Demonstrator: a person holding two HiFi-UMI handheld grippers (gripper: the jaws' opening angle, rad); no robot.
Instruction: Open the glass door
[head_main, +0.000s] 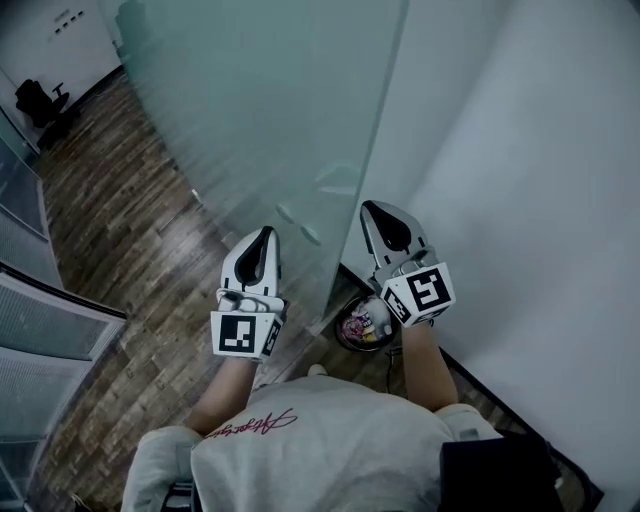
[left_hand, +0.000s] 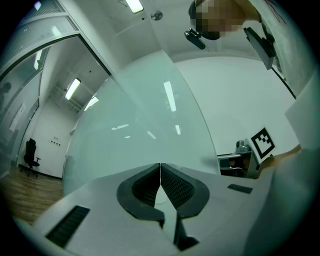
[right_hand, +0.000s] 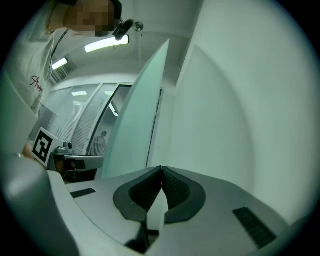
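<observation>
1. Up front, the left tongs (left_hand: 160, 172) have their jaws pressed together with nothing between them. I can't see them touching the glass.
2. Same deal with the right tongs (right_hand: 161, 175): closed up and empty.
3. Seen from the head view, the door (head_main: 260, 100) is a big frosted pane at 12 o'clock from the left tongs. Its free edge runs down between the two tongs, so the left pair is on the glass side. The right pair sits at about 3 o'clock of that edge.
4. Further out, a white wall (head_main: 540, 200) is at 3 o'clock from the right tongs. A bin (head_main: 365, 325) is at 6 o'clock from them, near the door's bottom corner. Way off at 10 o'clock there's a chair (head_main: 40, 100) on the wood floor (head_main: 120, 230).
5. Progress, my guess only: the door looks already swung off its frame. The right gripper view shows its edge standing free, apart from the wall. So I'd say the opening is mostly done and nobody's holding it now. What's left might be pushing it wider. I can't make out a handle for sure, or how far it's meant to go.
</observation>
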